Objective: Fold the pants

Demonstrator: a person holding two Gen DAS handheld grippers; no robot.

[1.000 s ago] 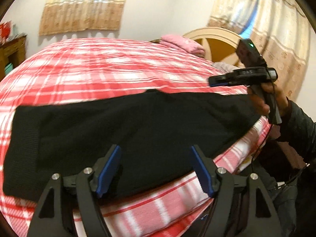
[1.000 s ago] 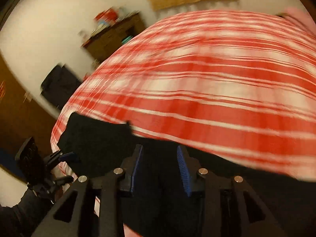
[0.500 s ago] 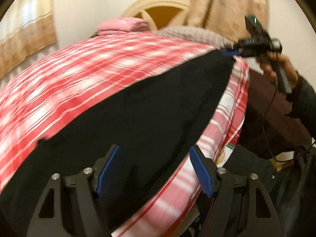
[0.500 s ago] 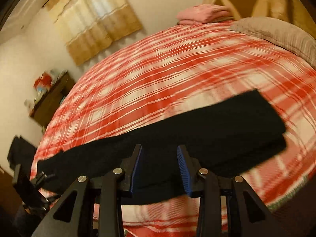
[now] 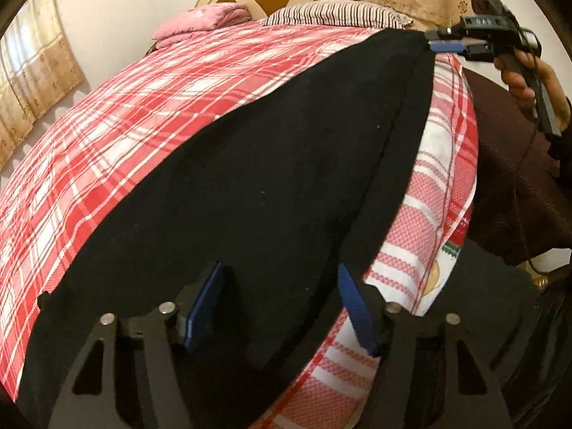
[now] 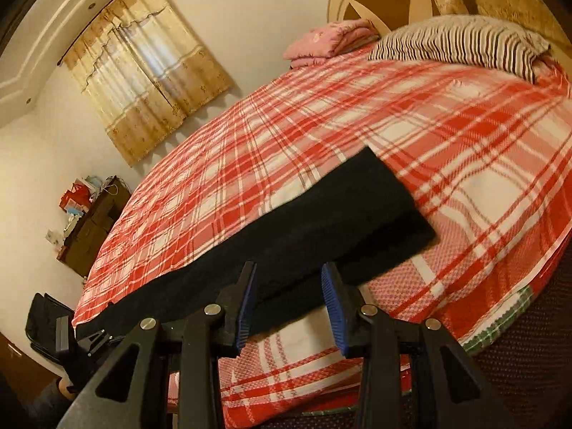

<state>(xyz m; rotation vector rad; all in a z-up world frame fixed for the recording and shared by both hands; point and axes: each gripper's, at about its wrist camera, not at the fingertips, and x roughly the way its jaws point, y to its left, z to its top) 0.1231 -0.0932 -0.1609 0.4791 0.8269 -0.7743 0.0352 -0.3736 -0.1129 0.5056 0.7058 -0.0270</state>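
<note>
Black pants [image 5: 250,178] lie stretched across the red plaid bed [image 5: 125,107], along its lower right edge. At bottom centre the left claw [image 5: 282,307] is closing around the fabric's near end. The right claw [image 6: 289,307], at bottom centre of its view, stands partly open with the pants' edge between its pads.

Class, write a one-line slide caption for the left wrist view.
Left claw closing over black pants on a red plaid bedspread; right claw at their far end.
</note>
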